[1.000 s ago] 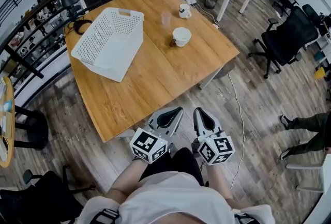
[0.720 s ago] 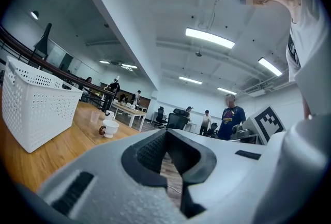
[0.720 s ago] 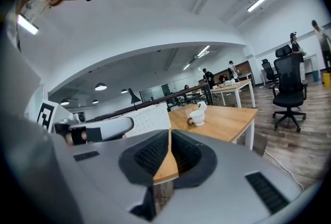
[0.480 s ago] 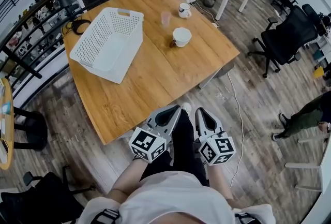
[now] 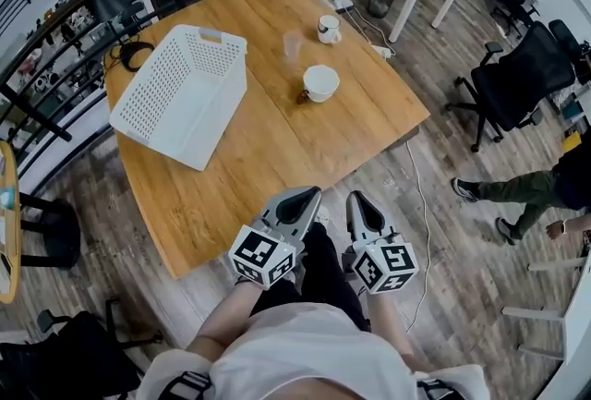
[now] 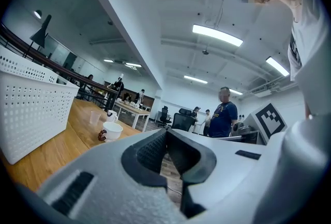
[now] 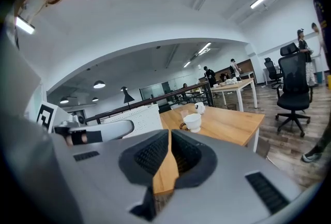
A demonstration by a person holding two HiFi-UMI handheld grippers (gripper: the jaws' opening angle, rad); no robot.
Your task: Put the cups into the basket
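Head view: left gripper (image 5: 309, 196), right gripper (image 5: 359, 200), both with jaws together, empty, near table (image 5: 268, 141) edge; on table: white basket (image 5: 180, 93), white cup (image 5: 320, 82), clear cup (image 5: 293, 44), mug (image 5: 328, 28).

Lit brightly and evenly by ceiling strip lights (image 6: 217, 35); showed strong fisheye bending and dark corners in both gripper views; found nearest foreground soft, shadows faint.
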